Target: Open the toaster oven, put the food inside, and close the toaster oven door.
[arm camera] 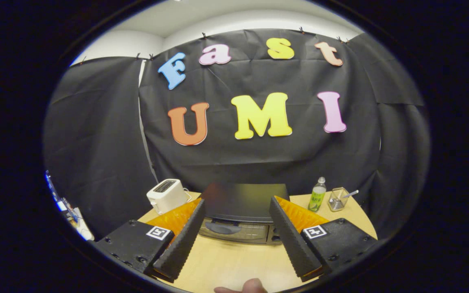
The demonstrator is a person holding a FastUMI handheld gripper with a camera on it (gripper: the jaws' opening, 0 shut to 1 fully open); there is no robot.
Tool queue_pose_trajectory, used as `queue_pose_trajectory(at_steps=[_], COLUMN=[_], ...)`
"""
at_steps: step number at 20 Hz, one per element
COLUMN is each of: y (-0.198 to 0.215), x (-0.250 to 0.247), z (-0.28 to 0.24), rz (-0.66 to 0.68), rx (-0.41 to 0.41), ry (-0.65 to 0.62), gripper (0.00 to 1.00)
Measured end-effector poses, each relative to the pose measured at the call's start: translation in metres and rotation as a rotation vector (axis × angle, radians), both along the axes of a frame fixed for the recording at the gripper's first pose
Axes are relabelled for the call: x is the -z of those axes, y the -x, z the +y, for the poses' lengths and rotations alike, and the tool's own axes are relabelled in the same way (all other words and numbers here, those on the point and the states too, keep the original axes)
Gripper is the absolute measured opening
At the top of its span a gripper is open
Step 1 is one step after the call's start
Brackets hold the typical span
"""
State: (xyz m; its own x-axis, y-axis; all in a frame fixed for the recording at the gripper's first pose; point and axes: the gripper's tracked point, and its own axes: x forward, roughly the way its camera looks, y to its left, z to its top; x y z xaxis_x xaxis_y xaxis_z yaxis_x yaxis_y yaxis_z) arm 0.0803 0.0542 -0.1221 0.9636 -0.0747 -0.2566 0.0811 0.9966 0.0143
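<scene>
One closed black-and-silver toaster oven [240,215] sits beyond the spread, empty gripper [238,232]; one white toaster [166,195], one green bottle [317,195] flank it.

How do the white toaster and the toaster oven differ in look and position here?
The toaster is white, small and boxy, with slots on top; the toaster oven is dark, wider and has a front door with a handle, shut. The toaster stands beyond one finger, off to the side; the toaster oven sits straight ahead between the open fingers of the gripper. Both rest on the wooden table.
</scene>
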Motion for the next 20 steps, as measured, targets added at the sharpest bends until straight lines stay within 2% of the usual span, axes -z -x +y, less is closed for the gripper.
queue_pose_trajectory(at_steps=[5,10,15,19,20], y=[-0.051,-0.096,-0.12,-0.12,-0.122], x=[0.072,0.126,0.16,0.182,0.178], z=[0.02,0.019,0.006,0.005,0.005], rz=[0.107,0.189,0.246,0.295,0.268], rx=[-0.016,0.031,0.092,0.125,0.133], ry=[0.033,0.028,0.013,0.019,0.014], gripper=[1.0,1.0,1.0,1.0,1.0])
